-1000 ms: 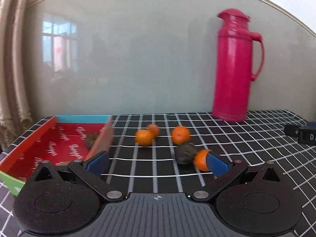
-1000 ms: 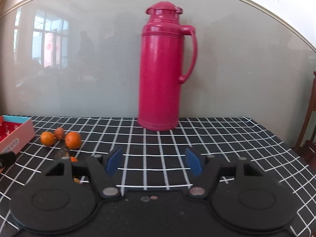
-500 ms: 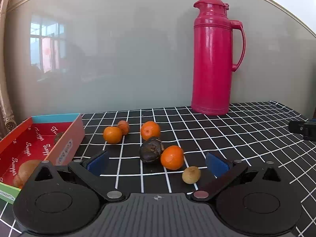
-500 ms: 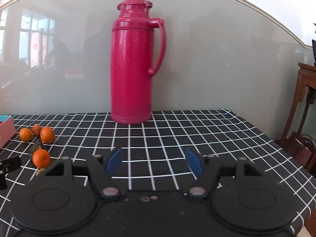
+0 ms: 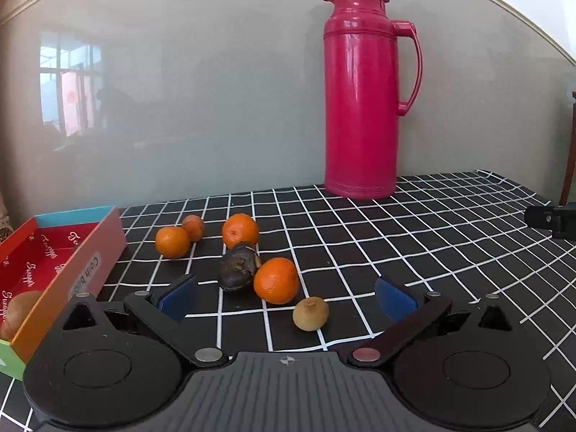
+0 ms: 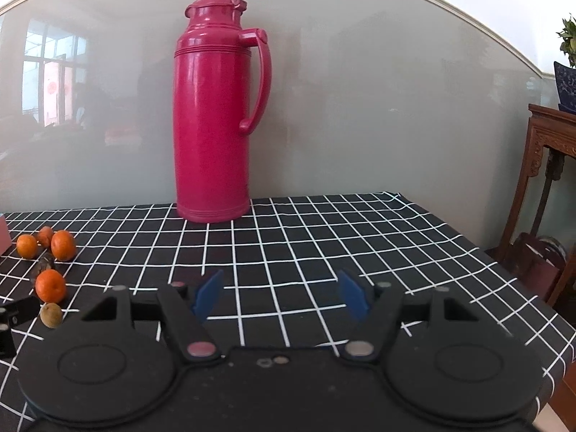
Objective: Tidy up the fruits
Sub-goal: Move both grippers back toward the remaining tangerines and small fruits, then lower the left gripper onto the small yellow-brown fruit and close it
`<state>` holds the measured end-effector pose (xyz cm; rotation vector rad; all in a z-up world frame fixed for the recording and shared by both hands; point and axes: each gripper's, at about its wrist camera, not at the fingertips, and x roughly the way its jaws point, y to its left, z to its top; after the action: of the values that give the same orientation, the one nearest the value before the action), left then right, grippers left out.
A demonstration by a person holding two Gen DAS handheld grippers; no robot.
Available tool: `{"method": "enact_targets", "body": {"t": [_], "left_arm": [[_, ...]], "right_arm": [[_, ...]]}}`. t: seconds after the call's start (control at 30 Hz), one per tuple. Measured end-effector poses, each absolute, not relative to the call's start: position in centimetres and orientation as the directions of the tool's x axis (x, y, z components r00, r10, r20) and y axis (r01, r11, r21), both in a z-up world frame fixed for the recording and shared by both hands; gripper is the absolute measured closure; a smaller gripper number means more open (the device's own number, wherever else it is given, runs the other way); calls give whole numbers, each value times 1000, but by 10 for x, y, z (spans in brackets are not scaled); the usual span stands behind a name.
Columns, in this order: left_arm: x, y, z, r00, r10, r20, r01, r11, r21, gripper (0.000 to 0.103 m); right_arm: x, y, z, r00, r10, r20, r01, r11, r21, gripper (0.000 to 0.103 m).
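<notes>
- The left tongs (image 5: 286, 297) stand apart with nothing held, blue pads wide over the black-and-white checked cloth on the bench (image 5: 414, 252).
- Between the pads, touching neither, lies a small tan round fruit (image 5: 310, 313); just beyond it sits an orange (image 5: 276, 280) touching a dark, wrinkled fruit (image 5: 239, 268).
- Farther back are a second orange (image 5: 240, 230), a third orange (image 5: 172, 242) and a smaller reddish-orange fruit (image 5: 193, 228) touching it.
- At the left edge is a red-lined box (image 5: 93, 252), with a brown fruit (image 5: 16, 311) inside its near end.
- The right tongs (image 6: 280, 293) also stand apart and empty, over bare checked cloth, well to the right of the fruits.
- A tall pink thermos jug (image 6: 214, 115) stands upright at the back of the bench against a pale glossy wall (image 6: 378, 108).
- A carved wooden stand (image 6: 550, 165) is beyond the bench's right edge.
</notes>
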<state>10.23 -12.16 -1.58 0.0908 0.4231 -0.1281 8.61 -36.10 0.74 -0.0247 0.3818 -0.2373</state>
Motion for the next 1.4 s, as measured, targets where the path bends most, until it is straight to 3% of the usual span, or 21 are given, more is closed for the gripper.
{"method": "enact_targets", "body": {"t": [0.97, 1.1, 1.27, 1.4], "left_arm": [[123, -144, -35, 867, -84, -491, 143, 986, 84, 0], [127, -145, -37, 851, -78, -519, 144, 986, 89, 19], [134, -144, -42, 822, -81, -563, 145, 987, 70, 24], [138, -146, -44, 808, -88, -582, 156, 985, 68, 36]], "right_arm": [[84, -387, 5, 881, -299, -367, 294, 953, -71, 34], [84, -386, 5, 880, -302, -367, 298, 952, -70, 34], [83, -385, 4, 878, -305, -369, 299, 951, -74, 34], [85, -386, 3, 875, -309, -372, 302, 950, -78, 34]]}}
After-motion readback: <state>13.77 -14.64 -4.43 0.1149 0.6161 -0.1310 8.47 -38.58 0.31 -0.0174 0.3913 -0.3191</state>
